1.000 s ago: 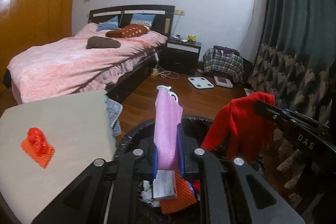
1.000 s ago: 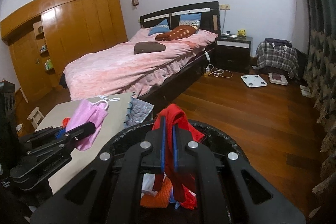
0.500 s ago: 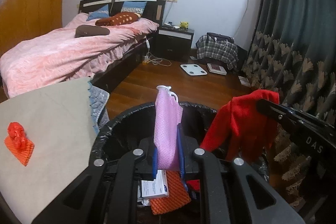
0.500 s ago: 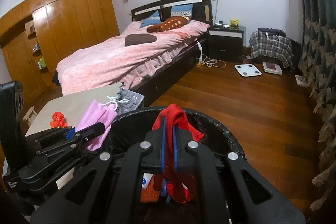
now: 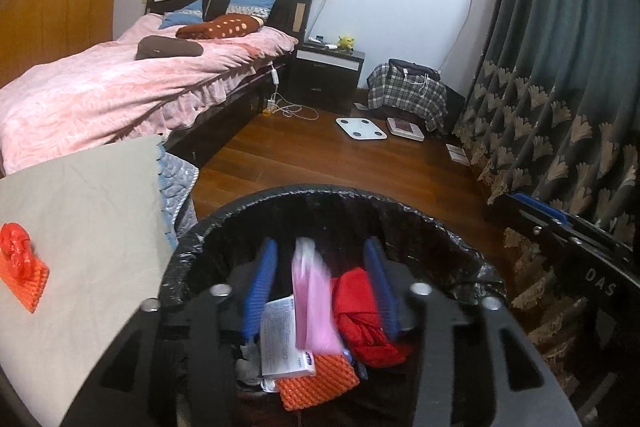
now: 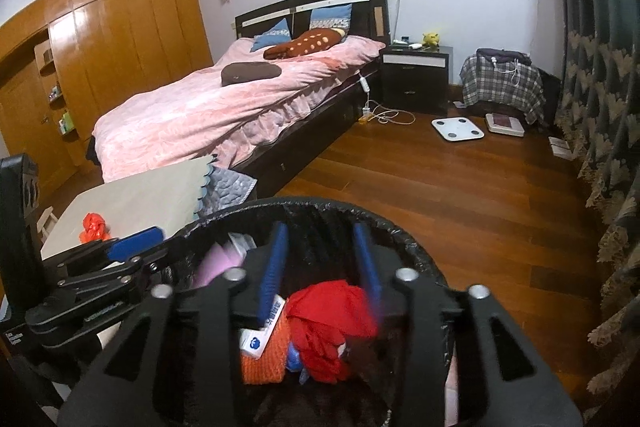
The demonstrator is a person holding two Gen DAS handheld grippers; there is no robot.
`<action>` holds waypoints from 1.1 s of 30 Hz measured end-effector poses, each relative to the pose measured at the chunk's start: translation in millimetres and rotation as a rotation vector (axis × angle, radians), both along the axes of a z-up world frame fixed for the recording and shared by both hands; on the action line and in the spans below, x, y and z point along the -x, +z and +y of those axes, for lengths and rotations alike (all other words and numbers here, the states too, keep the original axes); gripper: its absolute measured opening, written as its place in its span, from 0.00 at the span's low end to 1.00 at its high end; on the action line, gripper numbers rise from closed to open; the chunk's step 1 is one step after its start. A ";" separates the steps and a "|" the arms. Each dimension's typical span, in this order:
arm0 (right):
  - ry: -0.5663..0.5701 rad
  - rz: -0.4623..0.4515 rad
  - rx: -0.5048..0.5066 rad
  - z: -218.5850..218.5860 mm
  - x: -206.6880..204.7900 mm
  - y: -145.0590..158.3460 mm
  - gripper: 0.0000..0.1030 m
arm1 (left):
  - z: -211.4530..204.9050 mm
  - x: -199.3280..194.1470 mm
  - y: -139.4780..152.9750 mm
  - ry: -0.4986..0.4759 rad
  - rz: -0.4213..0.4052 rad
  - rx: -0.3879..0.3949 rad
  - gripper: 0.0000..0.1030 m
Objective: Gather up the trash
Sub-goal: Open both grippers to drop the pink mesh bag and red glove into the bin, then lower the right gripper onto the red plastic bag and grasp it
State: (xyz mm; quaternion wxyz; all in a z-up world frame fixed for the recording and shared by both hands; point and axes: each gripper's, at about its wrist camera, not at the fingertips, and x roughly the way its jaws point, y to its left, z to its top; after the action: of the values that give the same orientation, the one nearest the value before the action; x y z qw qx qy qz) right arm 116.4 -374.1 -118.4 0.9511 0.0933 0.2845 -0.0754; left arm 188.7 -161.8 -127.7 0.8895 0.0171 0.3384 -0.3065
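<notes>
Both grippers hang over a black-lined trash bin (image 5: pixel 320 193). My left gripper (image 5: pixel 320 291) has its jaws opening; a pink face mask (image 5: pixel 310 307), blurred, drops between the blue pads without touching them. My right gripper (image 6: pixel 322 267) is also opening, and the red cloth (image 6: pixel 328 323) lies loose below it in the bin (image 6: pixel 320 205), on a white box (image 5: pixel 280 339) and orange mesh (image 5: pixel 316 383). A red and orange piece of trash (image 5: pixel 20 267) sits on the grey table (image 5: pixel 92 211) to the left, apart from both grippers.
A pink bed (image 6: pixel 240 107) stands behind the table. Wooden floor (image 6: pixel 440 187) stretches right of the bin to patterned curtains (image 6: pixel 600 107). A white scale (image 6: pixel 458 129), a nightstand (image 6: pixel 414 79) and a plaid-covered bundle (image 6: pixel 502 83) are at the far wall.
Both grippers went from shut to open. The pink mask slipped out of the left pads and the red cloth fell from the right pads into the bin. Both hands sank slightly.
</notes>
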 end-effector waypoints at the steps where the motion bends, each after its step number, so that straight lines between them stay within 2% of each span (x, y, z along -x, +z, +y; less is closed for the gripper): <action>1: -0.005 -0.005 0.003 -0.3 0.9 0.7 0.46 | 1.2 -0.3 0.2 0.003 0.000 0.000 0.48; 3: -0.014 -0.011 0.006 -1.8 2.3 1.1 0.55 | 6.1 -1.7 1.7 0.015 0.000 0.003 0.53; 5: -0.027 -0.026 0.016 -0.5 4.5 3.8 0.76 | 14.2 -1.7 5.0 0.038 -0.010 0.006 0.62; 6: -0.031 -0.032 0.021 0.1 5.0 5.0 0.79 | 17.1 -1.9 6.9 0.047 -0.016 0.007 0.67; 7: -0.035 -0.040 0.026 1.8 5.8 6.7 0.88 | 22.1 -1.8 9.0 0.059 -0.024 0.007 0.70; 8: -0.034 -0.046 0.028 3.5 5.9 8.3 0.91 | 27.1 -1.9 11.6 0.074 -0.032 0.007 0.77; 12: -0.012 -0.046 0.030 9.3 3.0 12.0 0.93 | 53.1 -3.0 22.7 0.132 -0.058 0.019 0.88; 17: 0.011 -0.045 0.020 24.1 -3.4 15.5 0.94 | 91.2 -2.7 31.7 0.217 -0.091 0.011 0.94; 27: 0.123 -0.027 0.020 84.6 -30.5 17.4 0.95 | 183.7 -0.1 35.7 0.402 -0.116 -0.027 0.94; 33: 0.233 -0.030 0.018 141.9 -56.9 18.4 0.95 | 240.7 1.7 31.2 0.513 -0.113 -0.051 0.94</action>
State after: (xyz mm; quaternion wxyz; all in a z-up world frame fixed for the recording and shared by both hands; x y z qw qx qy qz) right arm 173.3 -232.3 -100.0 0.9584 0.0522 0.2785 0.0345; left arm 187.0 78.9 -96.5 0.9549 -0.0299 0.2889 -0.0611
